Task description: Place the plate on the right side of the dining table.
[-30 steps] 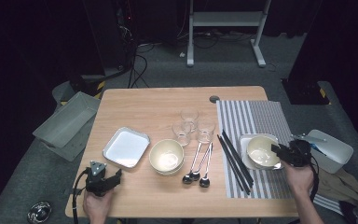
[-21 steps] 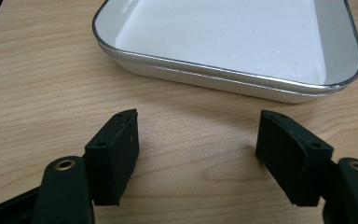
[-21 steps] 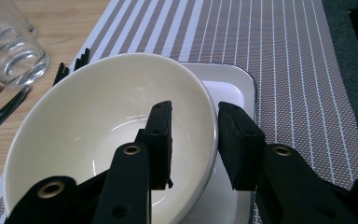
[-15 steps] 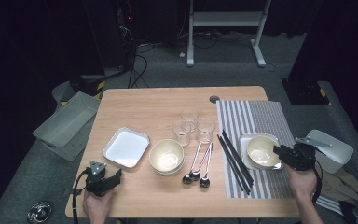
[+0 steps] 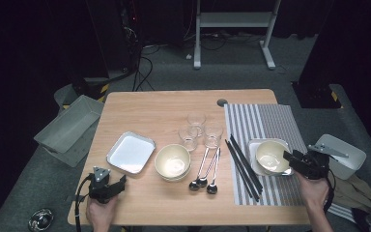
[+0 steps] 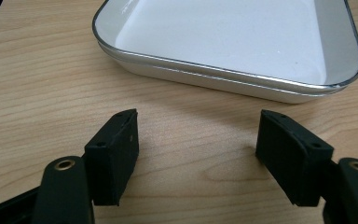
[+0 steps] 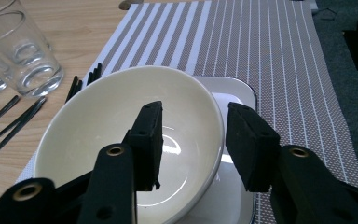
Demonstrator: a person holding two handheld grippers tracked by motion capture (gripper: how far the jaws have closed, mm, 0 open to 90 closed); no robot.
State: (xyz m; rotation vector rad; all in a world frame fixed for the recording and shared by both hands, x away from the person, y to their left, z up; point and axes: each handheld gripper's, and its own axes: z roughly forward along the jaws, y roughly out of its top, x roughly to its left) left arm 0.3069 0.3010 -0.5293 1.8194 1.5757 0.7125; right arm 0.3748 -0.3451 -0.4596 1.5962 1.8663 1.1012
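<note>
The right gripper reaches level over the bowl's rim; its jaws have just been opening and straddle that rim loosely. The bowl sits in a tray on the striped mat. The left gripper rests wide open and empty on the wooden table, amid a dark room.

Both hand-held grippers are showing up matte black — the left gripper is wearing a small grey three-cornered plate on top, and a black cable is looping off its back end. The right gripper is carrying a black cable of its own, trailing down past the wrist. Up close, each one is presenting 2 blocky black jaws with flat, faintly textured pads, each pad dotted with 2 tiny holes. Behind the right gripper's pads, brass-coloured rings are glinting in the black linkage arms — forearms are coming in bare, no sleeves.
</note>
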